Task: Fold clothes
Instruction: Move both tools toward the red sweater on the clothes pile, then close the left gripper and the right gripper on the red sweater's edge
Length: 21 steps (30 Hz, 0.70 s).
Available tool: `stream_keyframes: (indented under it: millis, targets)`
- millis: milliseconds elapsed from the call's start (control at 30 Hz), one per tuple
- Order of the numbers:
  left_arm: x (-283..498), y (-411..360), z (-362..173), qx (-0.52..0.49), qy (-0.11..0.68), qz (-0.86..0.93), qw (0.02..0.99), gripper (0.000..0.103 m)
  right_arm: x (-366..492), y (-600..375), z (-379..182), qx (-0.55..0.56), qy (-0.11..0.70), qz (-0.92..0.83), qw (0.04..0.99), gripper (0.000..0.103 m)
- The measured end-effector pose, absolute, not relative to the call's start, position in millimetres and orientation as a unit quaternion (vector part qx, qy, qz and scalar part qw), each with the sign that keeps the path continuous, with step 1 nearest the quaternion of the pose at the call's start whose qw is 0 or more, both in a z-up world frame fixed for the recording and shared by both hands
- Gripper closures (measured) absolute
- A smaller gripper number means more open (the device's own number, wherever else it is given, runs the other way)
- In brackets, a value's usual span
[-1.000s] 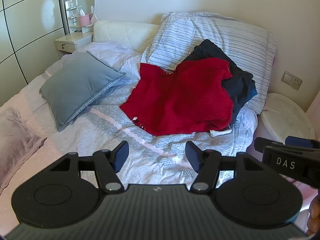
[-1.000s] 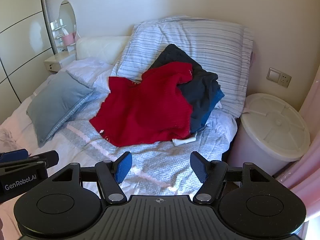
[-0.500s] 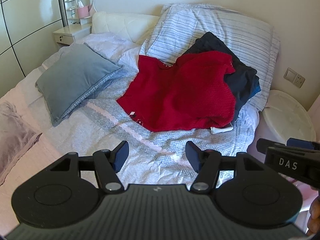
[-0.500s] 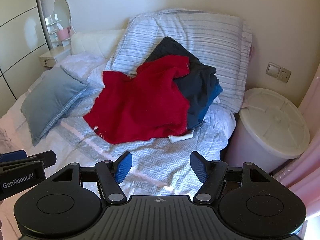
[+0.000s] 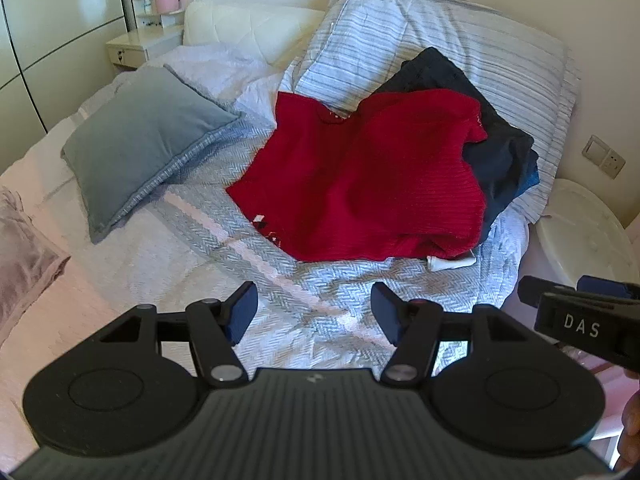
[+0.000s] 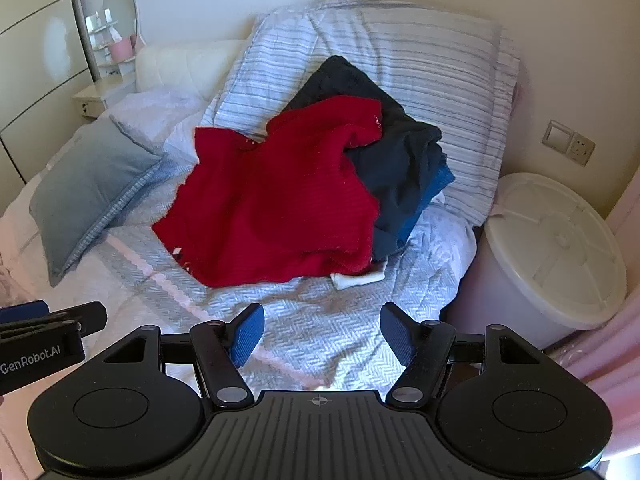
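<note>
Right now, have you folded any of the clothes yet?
Not yet. The red sweater lies spread and rumpled on the bed, partly over a heap of dark clothes, none folded that I can tell. Nothing is in hand: left gripper and right gripper are both open and empty, short of the sweater. All the folding is left.

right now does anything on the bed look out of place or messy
Yes. The red sweater lies rumpled and askew, half draped over a pile of dark clothes leaning on the striped pillow. A small white item pokes out from under its near edge. The grey cushion also lies at an angle.
</note>
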<state>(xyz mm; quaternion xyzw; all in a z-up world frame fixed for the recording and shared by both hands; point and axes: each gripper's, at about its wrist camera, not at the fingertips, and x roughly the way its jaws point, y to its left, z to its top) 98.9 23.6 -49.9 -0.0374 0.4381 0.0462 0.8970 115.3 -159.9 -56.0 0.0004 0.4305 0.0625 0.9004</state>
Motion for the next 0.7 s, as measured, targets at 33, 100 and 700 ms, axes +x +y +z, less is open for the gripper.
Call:
stream_keyframes:
  millis: [33, 100, 700]
  targets:
    - [103.2, 23.3, -52.1, -0.039, 0.441, 0.046, 0.896, 0.044, 120.4, -161.2, -58.2, 0.000, 0.433, 0.064, 0.899, 0.035]
    - [113.1, 22.6, -56.9, -0.042, 0.446, 0.047, 0.893, 0.044, 131.1, -164.4, -63.3, -0.001, 0.437, 0.067, 0.897, 0.035]
    - [252.9, 0.6, -111.4, -0.064, 0.486, 0.033, 0.871, 0.044, 262.2, -203.2, -114.8, 0.005, 0.429, 0.111, 0.896, 0.035]
